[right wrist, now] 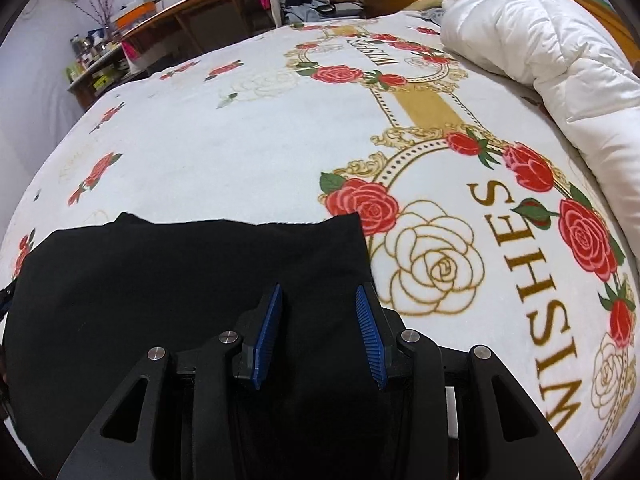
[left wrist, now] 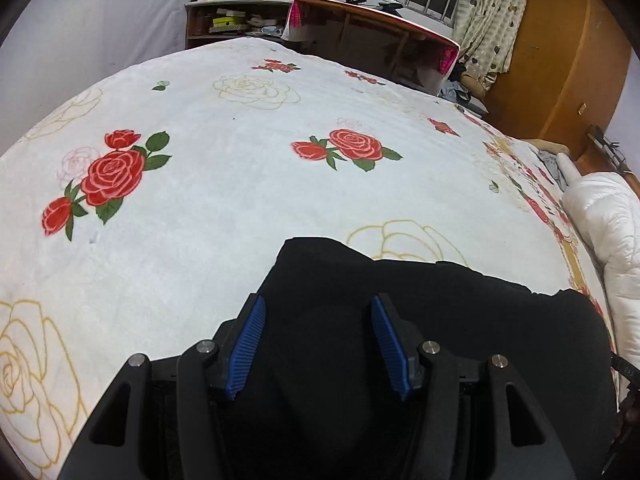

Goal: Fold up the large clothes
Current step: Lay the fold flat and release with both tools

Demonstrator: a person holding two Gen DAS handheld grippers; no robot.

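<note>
A black garment [left wrist: 440, 320] lies flat on the near part of a bed covered by a white rose-print blanket [left wrist: 240, 200]. My left gripper [left wrist: 318, 304] is open, its blue pads [left wrist: 252, 344] apart over the garment's left part, with nothing between them. In the right wrist view the same garment [right wrist: 160, 280] fills the lower left. My right gripper [right wrist: 318, 292] is open over the garment's right edge, holding nothing.
A white quilted duvet [right wrist: 560, 60] is bunched along the bed's right side. A wooden headboard-like board [left wrist: 380, 40] and a cluttered shelf [left wrist: 236, 20] stand beyond the far edge. A wooden wardrobe [left wrist: 560, 60] stands at the right. The blanket [right wrist: 240, 140] beyond the garment is bare.
</note>
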